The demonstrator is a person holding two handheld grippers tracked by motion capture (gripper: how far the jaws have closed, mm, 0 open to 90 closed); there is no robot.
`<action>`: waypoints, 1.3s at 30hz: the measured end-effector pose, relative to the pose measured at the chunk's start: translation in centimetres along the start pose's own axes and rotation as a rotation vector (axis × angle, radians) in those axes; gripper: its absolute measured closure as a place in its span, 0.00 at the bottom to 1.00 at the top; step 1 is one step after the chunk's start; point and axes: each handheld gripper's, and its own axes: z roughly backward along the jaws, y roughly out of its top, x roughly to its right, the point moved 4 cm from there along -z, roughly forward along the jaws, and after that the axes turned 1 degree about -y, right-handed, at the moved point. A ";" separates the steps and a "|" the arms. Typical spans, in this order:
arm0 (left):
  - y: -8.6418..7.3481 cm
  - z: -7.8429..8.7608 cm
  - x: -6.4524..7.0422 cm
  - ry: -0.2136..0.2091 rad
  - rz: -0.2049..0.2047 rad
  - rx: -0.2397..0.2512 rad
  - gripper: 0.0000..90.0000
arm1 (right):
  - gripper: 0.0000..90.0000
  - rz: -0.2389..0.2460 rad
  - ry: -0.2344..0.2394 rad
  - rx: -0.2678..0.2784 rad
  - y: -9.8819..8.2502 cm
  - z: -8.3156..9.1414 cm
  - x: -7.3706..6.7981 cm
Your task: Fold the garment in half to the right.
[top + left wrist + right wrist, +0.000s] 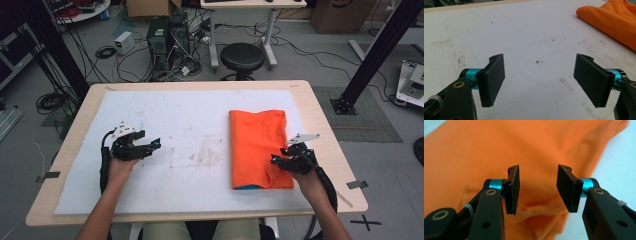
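Your table (320, 107) carries a white sheet (190, 145) across most of its top, and on the right half of that sheet lies the folded orange garment (257, 145), flat, with a sliver of blue showing under its near edge. Your right gripper (276, 159) sits at the garment's near right corner; in the right gripper view its jaws stand partly apart with orange cloth (499, 150) behind and below the gap, nothing pinched, though whether the tips brush the fabric is hard to tell. Your left gripper (155, 144) rests well apart from the garment on the bare sheet (529, 32), jaws spread wide and empty.
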 end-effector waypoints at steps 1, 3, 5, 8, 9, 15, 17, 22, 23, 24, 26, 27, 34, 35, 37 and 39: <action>0.0 0.0 0.0 0.001 0.000 0.001 0.28 | 0.64 0.012 0.002 -0.011 -0.4 0.1 -0.1; 0.1 0.1 0.0 0.002 0.001 0.004 0.28 | 0.65 0.028 -0.016 -0.023 -1.2 0.4 0.0; 0.1 0.1 -0.1 0.003 0.000 0.005 0.28 | 0.65 0.030 -0.030 -0.029 -2.0 1.0 0.2; 0.1 0.1 -0.1 0.006 0.006 0.007 0.28 | 0.66 0.025 -0.053 -0.042 -3.2 1.8 0.6; 0.1 0.1 -0.1 0.007 0.004 0.008 0.28 | 0.67 0.025 -0.058 -0.047 -3.6 2.1 0.9; 0.1 0.1 -0.2 0.014 0.007 0.016 0.28 | 0.69 -0.051 -0.060 0.017 -4.0 3.5 2.0; 0.1 0.2 -0.3 0.018 0.007 0.014 0.28 | 0.69 -0.063 -0.036 0.040 -3.5 3.5 1.7; 0.1 0.1 -0.1 0.013 0.002 0.005 0.28 | 0.87 -0.053 -0.048 -0.033 -3.7 1.3 1.0; 0.1 0.1 -0.1 0.011 0.000 0.003 0.28 | 0.93 -0.050 -0.063 -0.045 -3.9 1.1 1.1; 0.1 0.1 0.0 0.010 -0.001 0.002 0.28 | 0.95 -0.051 -0.076 -0.047 -4.0 1.1 1.3; 0.1 0.1 0.0 0.010 -0.003 0.004 0.28 | 0.95 -0.061 -0.106 -0.060 -4.0 1.4 1.7; 0.1 0.1 0.0 0.013 -0.003 0.003 0.28 | 0.95 -0.064 -0.110 -0.065 -4.1 1.4 1.9; 0.1 0.2 0.0 0.012 0.002 0.009 0.28 | 0.58 -0.093 -0.085 0.041 -2.6 2.2 1.7; 0.1 0.2 0.0 0.010 0.001 0.008 0.28 | 0.54 -0.086 -0.074 0.063 -2.0 2.2 1.5; 0.1 0.1 0.0 0.008 0.001 0.004 0.28 | 0.43 -0.067 -0.064 0.100 -0.7 1.9 1.1; 0.0 0.1 0.1 0.006 -0.001 0.000 0.28 | 0.40 -0.042 -0.049 0.126 0.9 1.3 0.5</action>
